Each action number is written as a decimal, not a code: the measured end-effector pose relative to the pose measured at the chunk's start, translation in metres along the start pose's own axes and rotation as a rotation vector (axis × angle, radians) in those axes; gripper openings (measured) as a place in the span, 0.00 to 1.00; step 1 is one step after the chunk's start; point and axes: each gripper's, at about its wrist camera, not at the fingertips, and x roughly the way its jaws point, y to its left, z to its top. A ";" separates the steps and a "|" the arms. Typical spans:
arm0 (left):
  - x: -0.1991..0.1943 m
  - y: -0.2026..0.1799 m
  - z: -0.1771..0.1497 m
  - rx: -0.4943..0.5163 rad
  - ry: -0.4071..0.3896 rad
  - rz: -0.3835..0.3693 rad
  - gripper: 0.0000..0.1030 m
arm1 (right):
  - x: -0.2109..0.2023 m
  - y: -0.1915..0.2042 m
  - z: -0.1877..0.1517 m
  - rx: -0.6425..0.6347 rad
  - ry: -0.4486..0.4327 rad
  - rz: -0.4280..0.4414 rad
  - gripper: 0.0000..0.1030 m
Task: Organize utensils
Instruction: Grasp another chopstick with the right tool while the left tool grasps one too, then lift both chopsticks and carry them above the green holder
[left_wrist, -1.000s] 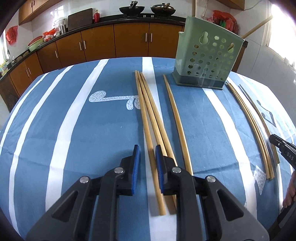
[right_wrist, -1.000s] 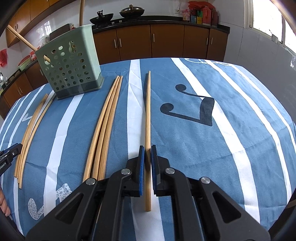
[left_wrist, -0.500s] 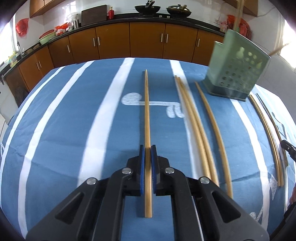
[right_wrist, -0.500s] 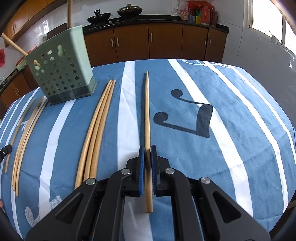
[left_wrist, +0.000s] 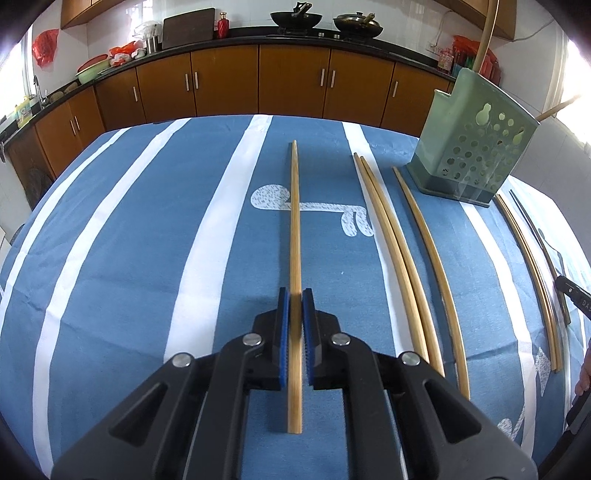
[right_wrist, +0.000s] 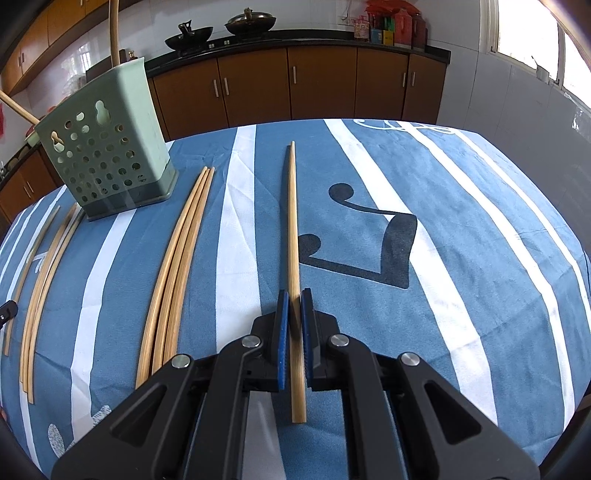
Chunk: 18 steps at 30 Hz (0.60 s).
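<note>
Each gripper – left (left_wrist: 294, 299), right (right_wrist: 294, 300) – is shut tight on one chopstick (left_wrist: 294, 229), lifted near the basket (left_wrist: 476, 155). Chopsticks look light, stiff and smooth – hold near the thick end.

Ten chopsticks (left_wrist: 294, 236), one green holder (left_wrist: 472, 155), two tongs (left_wrist: 295, 306).

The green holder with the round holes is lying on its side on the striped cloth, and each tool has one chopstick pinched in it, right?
Not quite: the green holder stands upright on the striped cloth, as the right wrist view shows. The rest holds: the left tool and the right tool each pinch one chopstick.
</note>
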 end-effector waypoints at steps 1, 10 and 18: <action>0.000 0.000 0.000 -0.001 0.000 -0.001 0.09 | 0.000 0.000 0.000 0.000 0.000 0.000 0.08; 0.000 0.001 0.000 -0.006 0.000 -0.006 0.10 | 0.000 0.000 0.000 -0.001 0.000 0.000 0.08; 0.001 0.002 0.000 -0.005 0.000 -0.014 0.10 | -0.002 0.000 0.000 0.004 0.001 0.008 0.08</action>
